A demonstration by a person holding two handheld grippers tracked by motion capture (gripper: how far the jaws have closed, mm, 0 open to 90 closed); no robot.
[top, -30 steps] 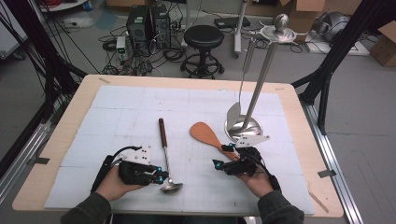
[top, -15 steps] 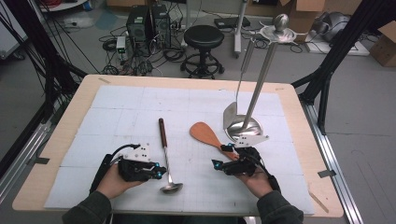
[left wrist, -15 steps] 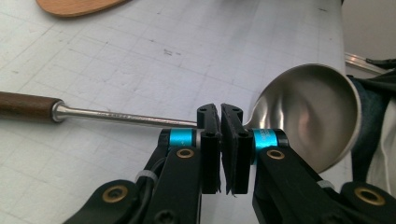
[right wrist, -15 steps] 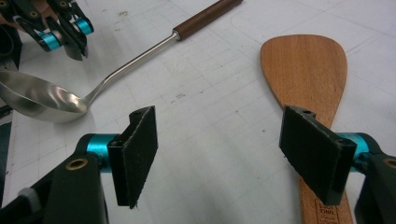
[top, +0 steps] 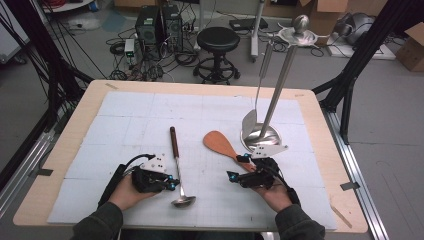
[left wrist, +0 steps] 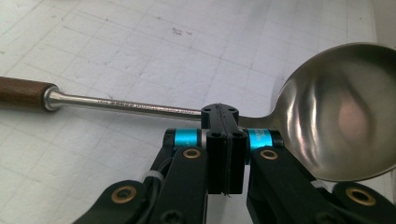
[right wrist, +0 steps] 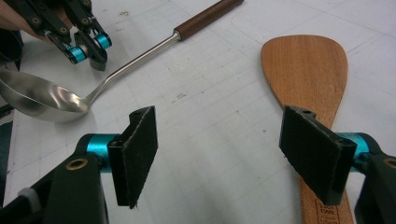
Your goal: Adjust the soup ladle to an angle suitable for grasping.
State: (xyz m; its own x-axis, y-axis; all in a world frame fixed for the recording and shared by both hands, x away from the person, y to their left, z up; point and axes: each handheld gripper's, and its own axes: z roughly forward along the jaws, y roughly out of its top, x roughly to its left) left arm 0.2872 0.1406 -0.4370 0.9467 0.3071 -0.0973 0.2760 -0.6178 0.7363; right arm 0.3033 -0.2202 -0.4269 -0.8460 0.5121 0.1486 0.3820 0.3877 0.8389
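Note:
A steel ladle [top: 176,167] with a brown wooden grip lies on the white mat, bowl toward me. My left gripper [top: 172,184] sits at its shaft just above the bowl. Its jaws have just been closing and now meet, with nothing between them. In the left gripper view the ladle [left wrist: 341,121] passes just beyond the shut left gripper [left wrist: 224,112]. A wooden spatula [top: 220,142] lies to the right. My right gripper [top: 235,167] stands open over its handle end. In the right gripper view the spatula [right wrist: 303,65] runs under the right jaw of the right gripper [right wrist: 217,112].
A metal utensil stand [top: 260,134] with a tall pole rises at the right rear of the mat, and a steel utensil [top: 250,120] hangs from it. The wooden table edge [top: 200,86] frames the mat. A stool and cables are on the floor beyond.
The left gripper's jaws have drawn fully together beside the ladle's shaft. The right gripper, spatula and ladle lie as before.

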